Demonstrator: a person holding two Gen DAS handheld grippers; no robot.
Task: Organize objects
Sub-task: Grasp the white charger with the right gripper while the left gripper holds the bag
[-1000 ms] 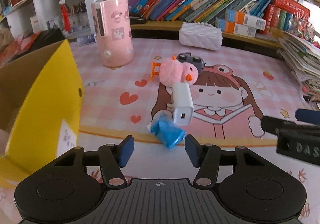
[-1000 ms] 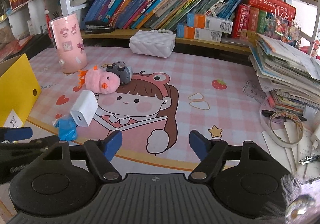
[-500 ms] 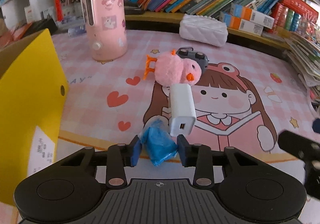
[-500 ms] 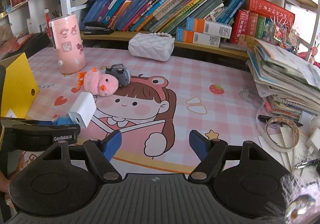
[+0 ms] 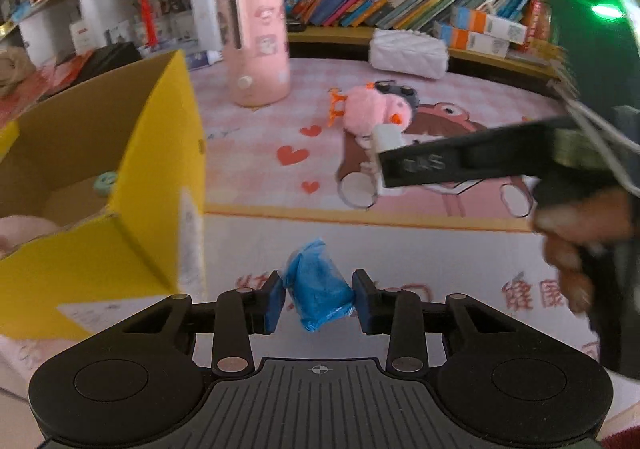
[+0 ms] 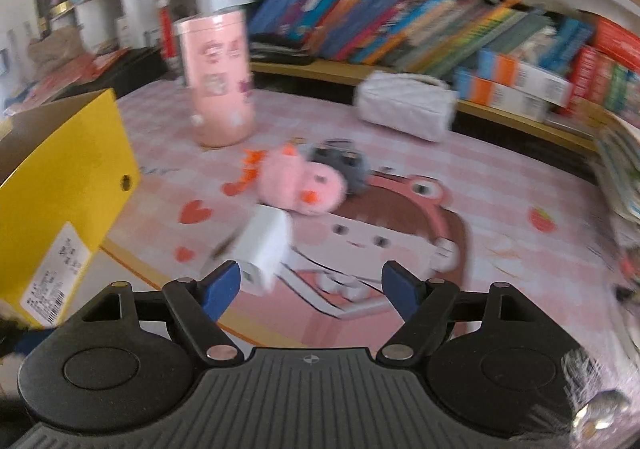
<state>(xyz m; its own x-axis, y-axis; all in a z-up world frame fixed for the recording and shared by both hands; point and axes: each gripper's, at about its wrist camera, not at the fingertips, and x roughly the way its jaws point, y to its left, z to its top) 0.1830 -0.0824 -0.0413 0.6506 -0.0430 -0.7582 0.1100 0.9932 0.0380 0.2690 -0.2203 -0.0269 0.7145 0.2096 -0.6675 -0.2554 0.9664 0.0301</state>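
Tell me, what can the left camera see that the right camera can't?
Only the left camera shows the blue wrapped bundle pinched in the left tool, the inside of the yellow box, and the hand carrying the right tool. Only the right camera shows the right tool with its jaws opening near the white charger, nothing gripped. Both show the pink plush chick, the pink tumbler and the white purse.
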